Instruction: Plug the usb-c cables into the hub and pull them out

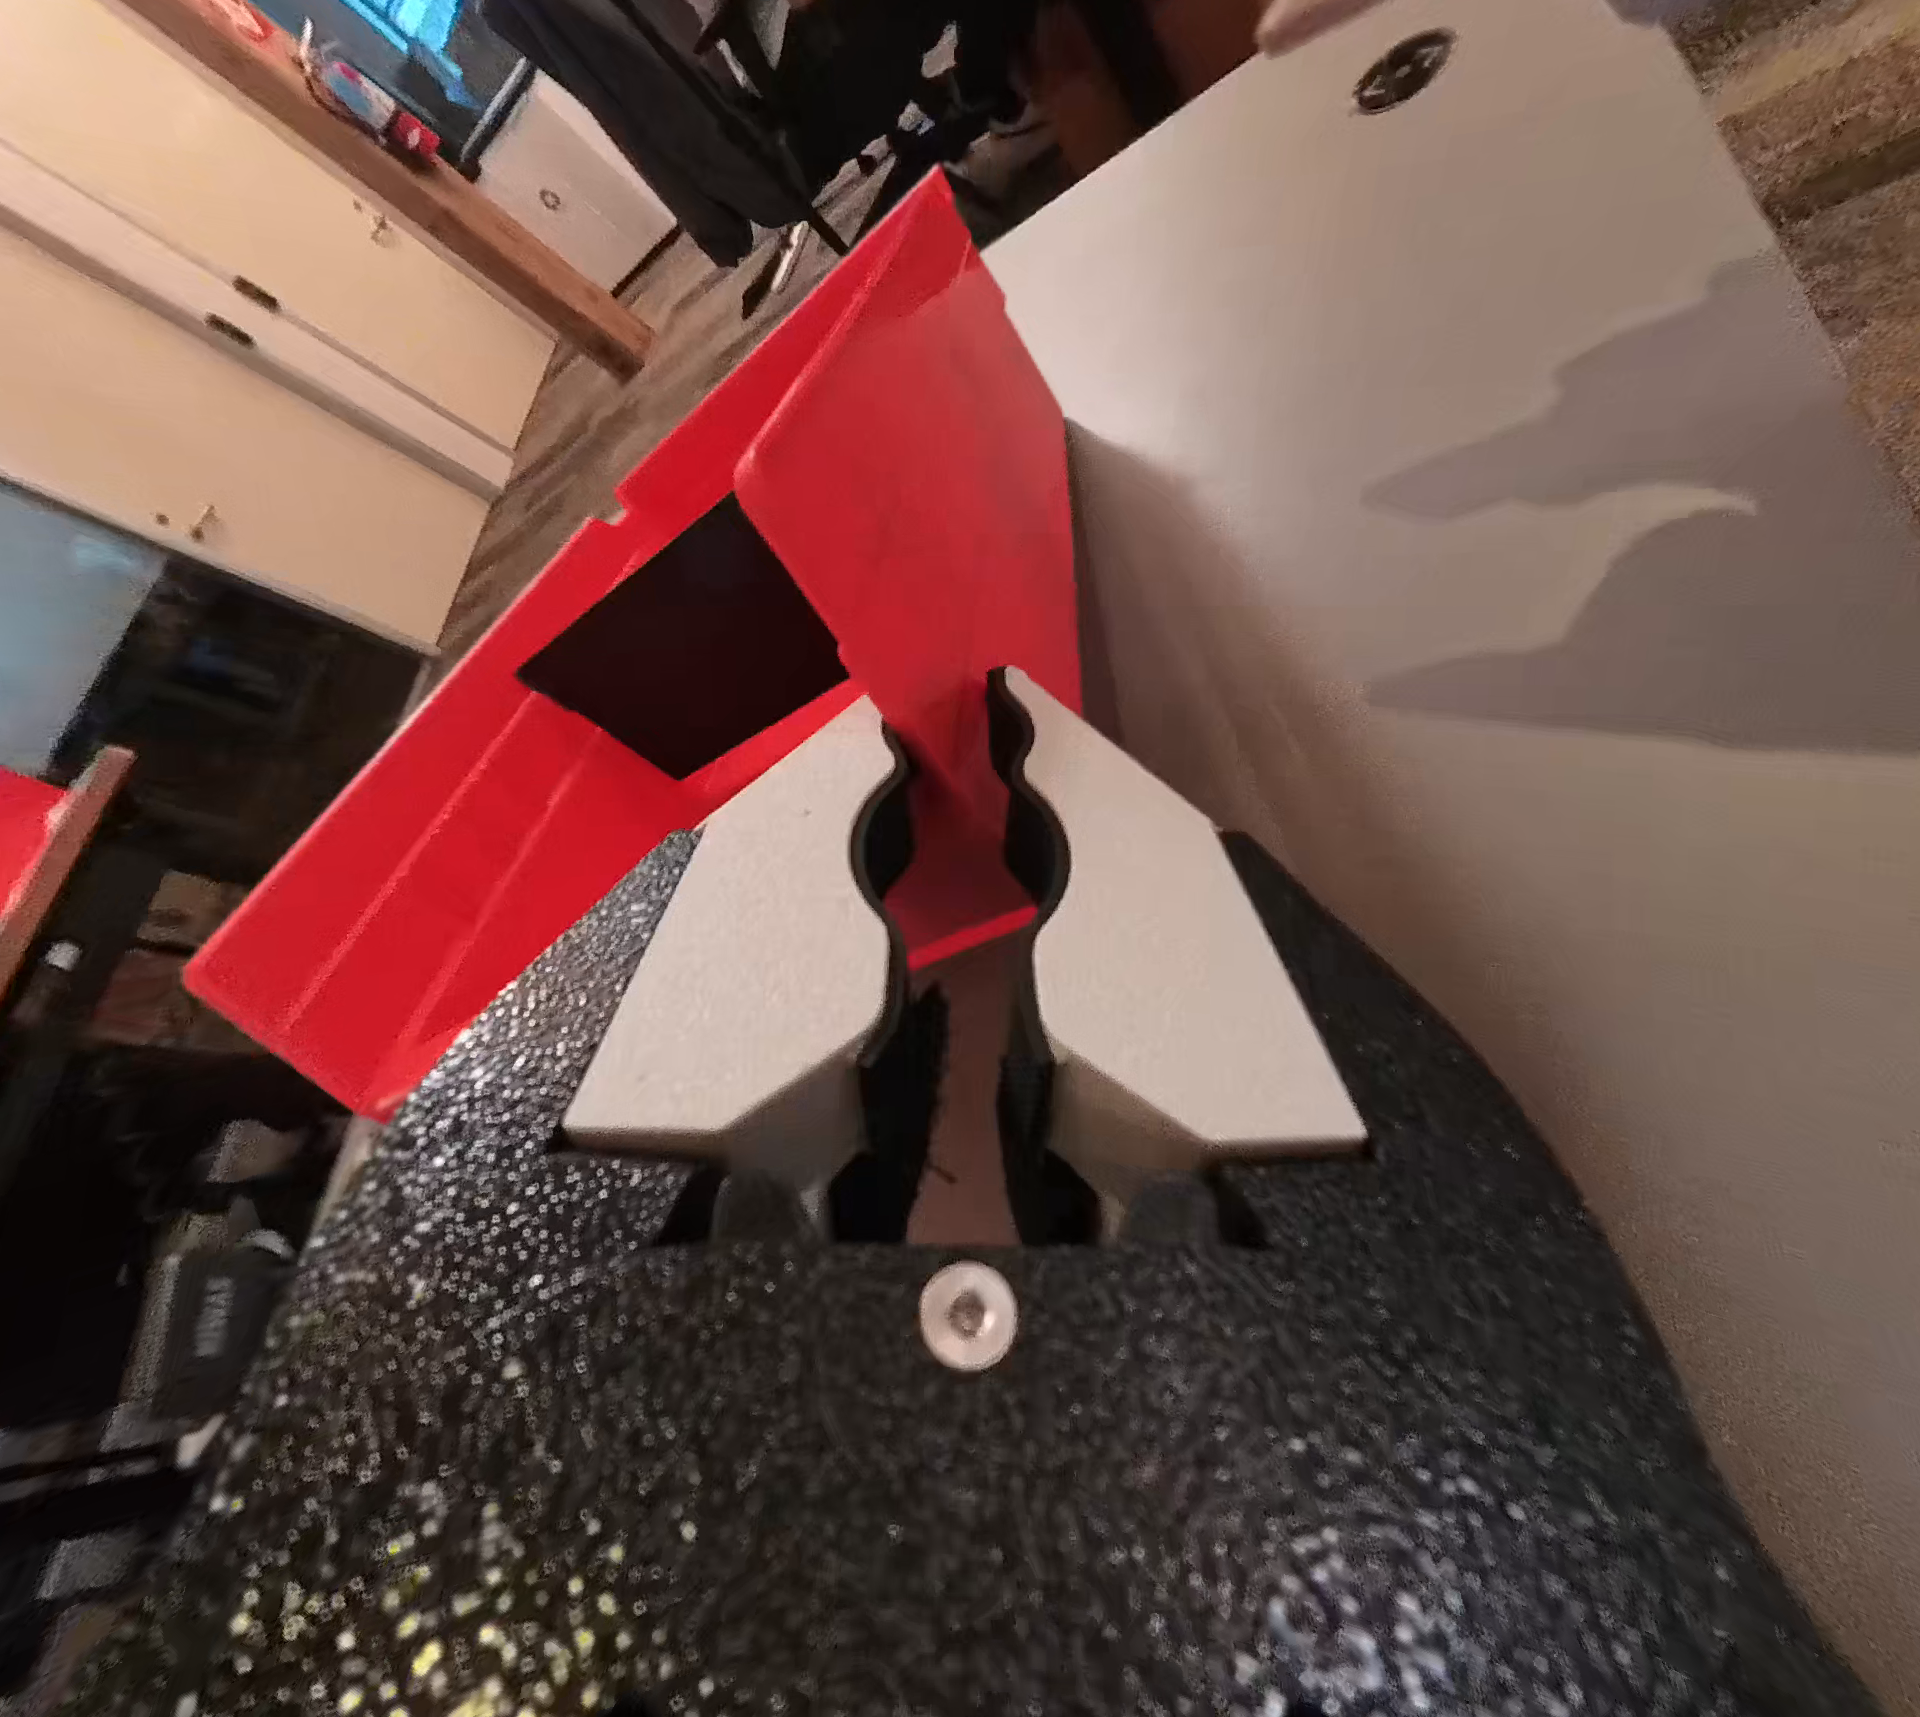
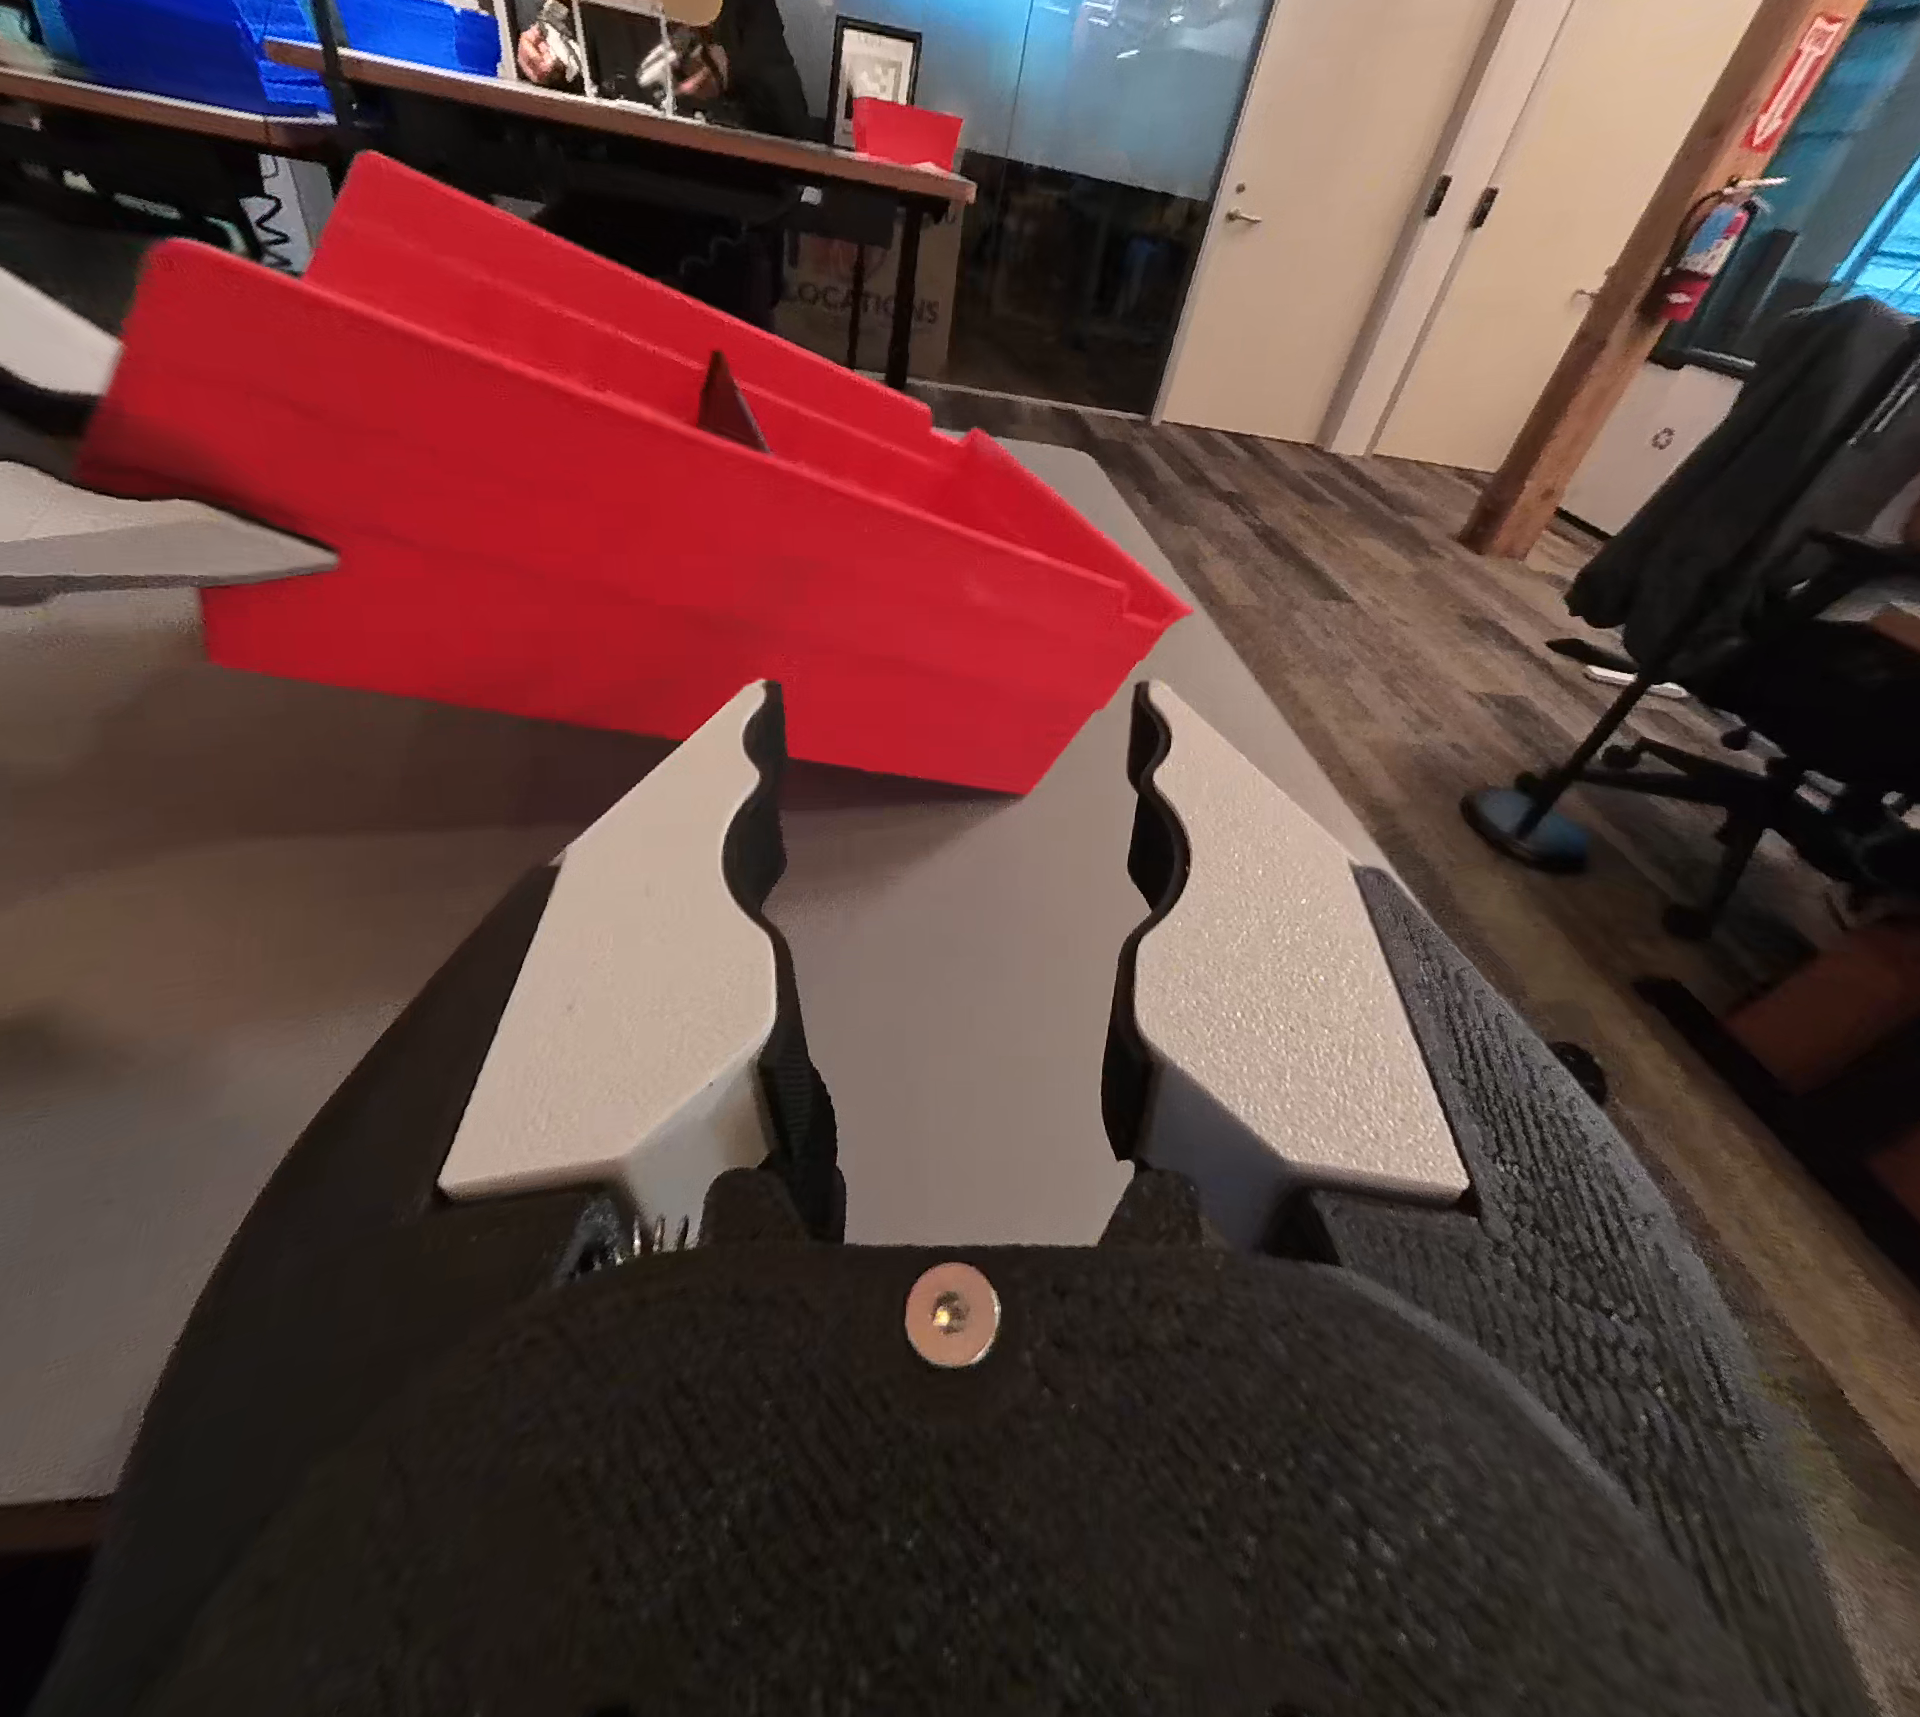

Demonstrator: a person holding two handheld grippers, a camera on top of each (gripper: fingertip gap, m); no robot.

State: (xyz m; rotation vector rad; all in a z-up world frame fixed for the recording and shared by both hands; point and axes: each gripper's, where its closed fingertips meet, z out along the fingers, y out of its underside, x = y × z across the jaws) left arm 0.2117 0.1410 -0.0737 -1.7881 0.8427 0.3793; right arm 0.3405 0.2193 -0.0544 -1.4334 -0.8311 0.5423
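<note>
Grey tabletop (image 2: 312,940): left gripper (image 1: 951,711) pinches red plastic bin (image 2: 623,566) wall, tilting it; right gripper (image 2: 956,701) gapes empty just before it. Cables, hub unseen; plugging not begun.

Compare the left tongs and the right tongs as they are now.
The left tongs are shut on the end wall of the red bin; the right tongs are open with nothing between them.
The left tongs hold the bin tilted, one end raised off the white table; the right tongs hover over the table, short of the bin's near side.
Both have pale wavy-edged fingers on black bodies.
</note>
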